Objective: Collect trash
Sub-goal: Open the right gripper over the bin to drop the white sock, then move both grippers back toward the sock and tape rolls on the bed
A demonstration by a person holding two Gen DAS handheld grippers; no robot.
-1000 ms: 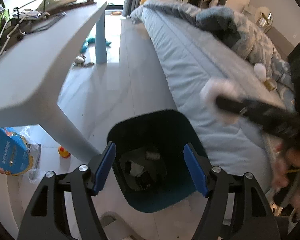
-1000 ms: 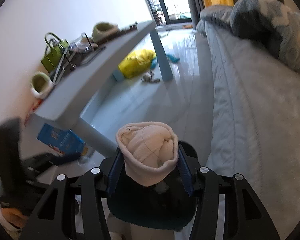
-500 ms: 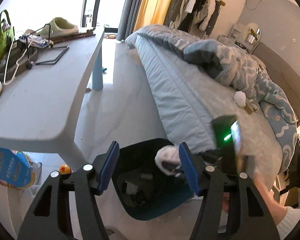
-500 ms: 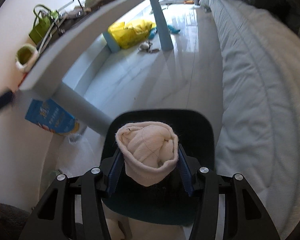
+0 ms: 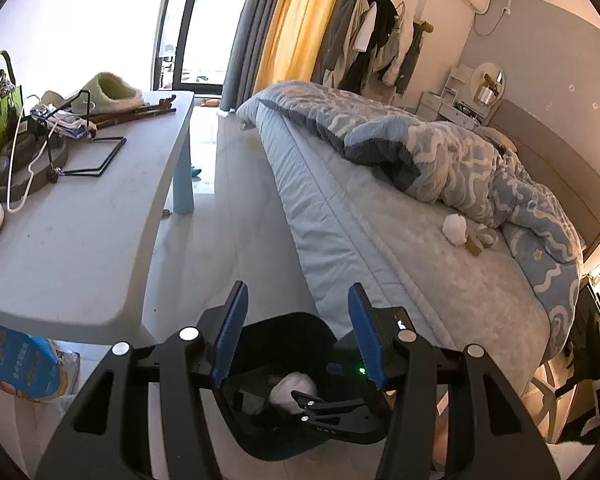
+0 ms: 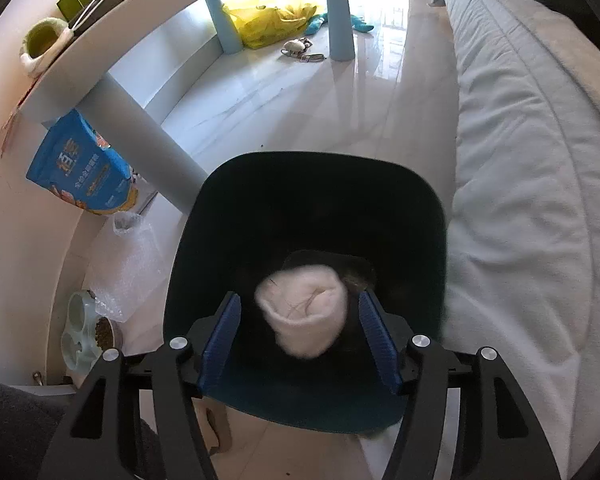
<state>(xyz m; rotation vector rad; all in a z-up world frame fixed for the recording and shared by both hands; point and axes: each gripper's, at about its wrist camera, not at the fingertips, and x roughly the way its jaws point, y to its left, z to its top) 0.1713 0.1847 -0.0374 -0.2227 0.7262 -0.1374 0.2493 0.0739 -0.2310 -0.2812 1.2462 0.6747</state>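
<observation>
Right tongs [image 6: 300,330] opening straight above the dark bin [image 6: 412,184], pads clear of the pale rolled wad [image 6: 302,314] dropping between them toward the bin: a release. Wad's rolled end facing up, long axis downward. Left tongs [image 5: 294,334] empty, closing, raised aside.

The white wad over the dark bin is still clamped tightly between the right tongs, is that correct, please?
Not quite: the right wrist view shows the white wad over the dark bin, but free of the pads, with a gap on each side. The right tongs are opening, releasing it.
</observation>
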